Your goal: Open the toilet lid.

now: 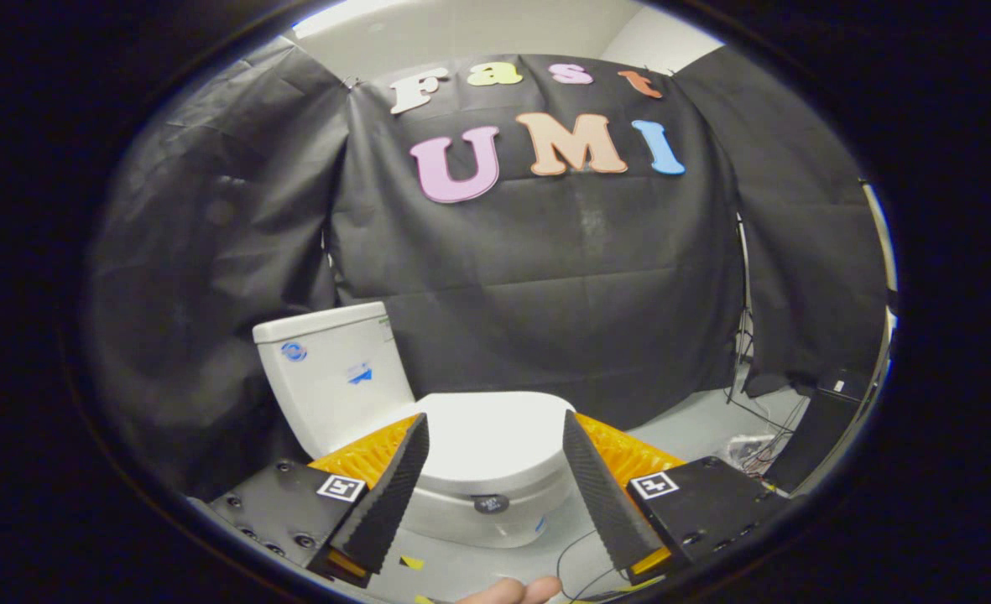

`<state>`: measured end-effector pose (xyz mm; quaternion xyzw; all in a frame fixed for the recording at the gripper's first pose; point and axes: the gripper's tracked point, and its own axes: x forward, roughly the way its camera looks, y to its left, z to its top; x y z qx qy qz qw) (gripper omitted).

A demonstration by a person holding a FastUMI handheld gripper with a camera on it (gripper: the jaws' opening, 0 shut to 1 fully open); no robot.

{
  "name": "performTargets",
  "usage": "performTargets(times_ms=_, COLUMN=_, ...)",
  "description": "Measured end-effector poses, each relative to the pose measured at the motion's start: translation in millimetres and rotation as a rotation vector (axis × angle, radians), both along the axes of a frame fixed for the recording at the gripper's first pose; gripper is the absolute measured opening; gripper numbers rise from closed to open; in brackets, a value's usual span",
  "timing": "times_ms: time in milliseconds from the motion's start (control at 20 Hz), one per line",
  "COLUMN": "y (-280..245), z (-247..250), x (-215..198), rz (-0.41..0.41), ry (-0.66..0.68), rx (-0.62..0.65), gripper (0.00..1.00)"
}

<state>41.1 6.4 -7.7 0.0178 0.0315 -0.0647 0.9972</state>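
Approach phase. The gripper (495,428) hangs above and in front of the toilet (428,470) with its fingers (399,478) spread wide and holding nothing. The closed toilet lid (495,440) lies flat on the bowl and appears in the gap between the fingers, beyond their tips and not touched by them. The tank (331,373) stands upright behind the lid, against the black cloth wall (562,294).

Judged from this pose, the step in hand is the descent to the lid's front edge. Doing it well probably means coming in low and centred, so that one finger slips under the overhanging lip — a grip from above would likely slide off the smooth, rounded shell. The lift should then follow the hinge's arc back towards the tank, not pull straight up.

Count: one toilet, one lid, one tank, two stickers on the tank face (359,373), one dark round badge on the bowl front (490,503) — and a cluster of cables on the floor (755,449), not countable.
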Motion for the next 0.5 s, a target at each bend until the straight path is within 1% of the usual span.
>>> performTargets(times_ms=150, y=-1.6, z=-37.9, x=23.4, rz=-0.080, ry=0.050, rx=0.051, gripper=0.99)
performTargets(times_ms=300, y=23.0, z=-73.0, x=40.1, rz=-0.072, ry=0.030, rx=0.139, gripper=0.99)
performTargets(times_ms=400, y=37.0, z=-96.3, x=51.1, rz=-0.034, ry=0.050, rx=0.203, gripper=0.99)
performTargets(times_ms=450, y=41.4, z=-105.5, x=55.5, rz=-0.022, ry=0.071, rx=0.217, gripper=0.99)
performTargets(times_ms=500, y=38.4, z=-112.0, x=59.9, rz=-0.032, ry=0.080, rx=0.213, gripper=0.99)
